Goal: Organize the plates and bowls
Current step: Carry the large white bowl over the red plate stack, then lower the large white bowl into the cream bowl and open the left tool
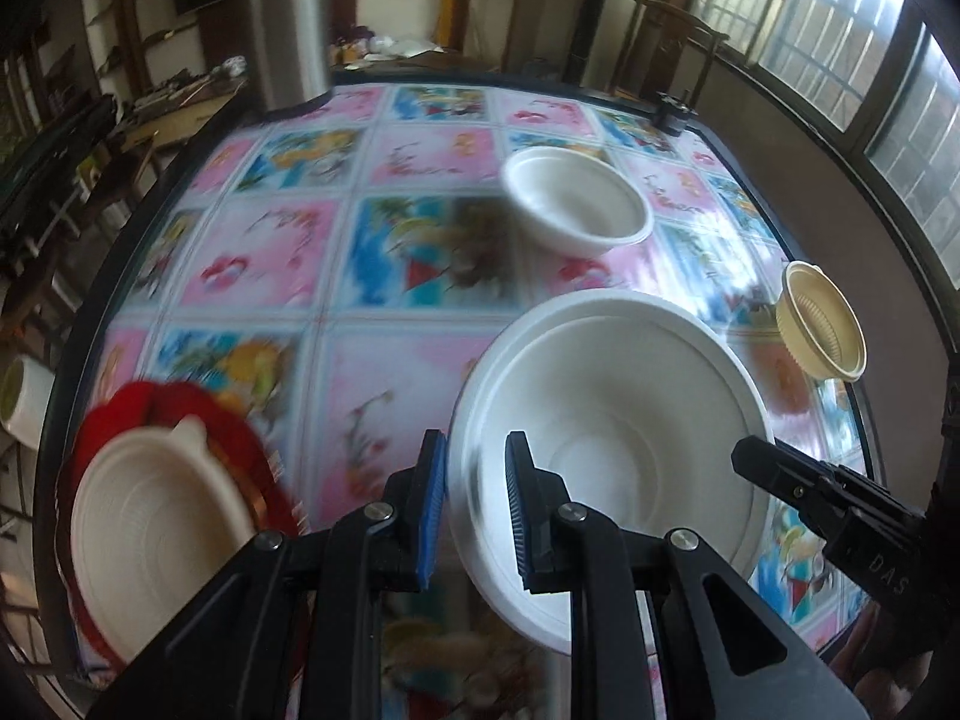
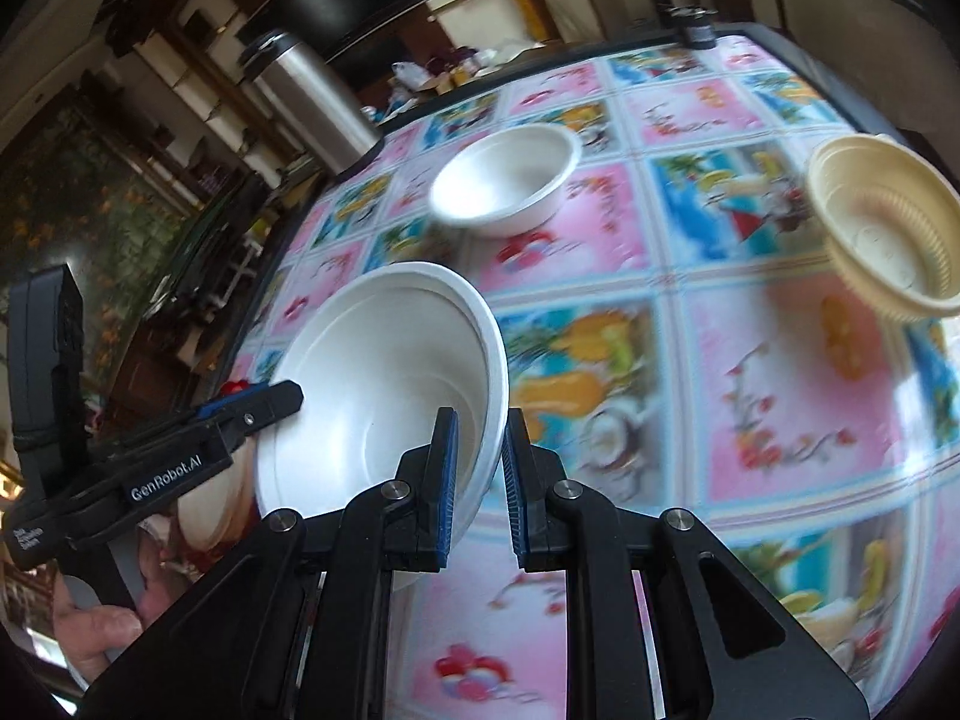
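Observation:
A large white bowl [image 1: 612, 432] [image 2: 384, 372] hangs tilted above the patterned table [image 1: 270, 252], carried by both grippers. My left gripper [image 1: 477, 480] is shut on its left rim, and my right gripper [image 2: 480, 438] is shut on the opposite rim. Each gripper also shows in the other's view, the right gripper [image 1: 747, 459] at the bowl's right edge and the left gripper [image 2: 291, 397] at its left edge. A smaller white bowl [image 1: 576, 204] [image 2: 504, 180] stands farther back. A beige ribbed bowl [image 1: 822, 324] [image 2: 882, 228] sits near the right edge. A cream bowl [image 1: 138, 528] rests on a red plate [image 1: 120, 414] at the near left.
A tall steel flask [image 1: 288, 24] [image 2: 306, 96] stands at the table's far left corner. A small black object [image 1: 672, 111] [image 2: 696, 30] sits at the far right corner. A paper roll [image 1: 24, 402] lies off the table to the left. A hand [image 2: 96, 630] holds the left gripper's handle.

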The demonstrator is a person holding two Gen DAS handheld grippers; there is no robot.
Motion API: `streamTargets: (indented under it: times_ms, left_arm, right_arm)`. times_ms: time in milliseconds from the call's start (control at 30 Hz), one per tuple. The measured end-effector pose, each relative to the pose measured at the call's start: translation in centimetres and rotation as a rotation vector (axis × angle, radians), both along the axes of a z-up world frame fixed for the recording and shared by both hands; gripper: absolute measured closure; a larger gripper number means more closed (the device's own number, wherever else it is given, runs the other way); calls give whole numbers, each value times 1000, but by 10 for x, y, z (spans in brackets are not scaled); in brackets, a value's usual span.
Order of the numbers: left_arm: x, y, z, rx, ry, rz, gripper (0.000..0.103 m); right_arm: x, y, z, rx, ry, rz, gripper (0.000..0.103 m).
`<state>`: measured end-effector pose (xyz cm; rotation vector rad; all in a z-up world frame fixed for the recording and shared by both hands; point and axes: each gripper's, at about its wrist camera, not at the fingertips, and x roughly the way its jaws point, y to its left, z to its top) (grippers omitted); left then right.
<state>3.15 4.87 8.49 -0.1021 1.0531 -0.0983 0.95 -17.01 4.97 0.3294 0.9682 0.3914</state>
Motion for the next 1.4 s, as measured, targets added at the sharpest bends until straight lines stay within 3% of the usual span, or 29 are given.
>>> streamTargets:
  times_ms: [633,967,1400]
  left_arm:
    - [-61,99,27,37,-120,169,85]
    - [-75,142,15,40,-108,249,85]
    - [-86,171,7,56,-112,314,85]
  right_arm:
    - [-12,112,16,-29,-30,188,88]
    - [-11,167,15,-51,-28,276,88]
    - [-12,204,7,-80,-4,337,88]
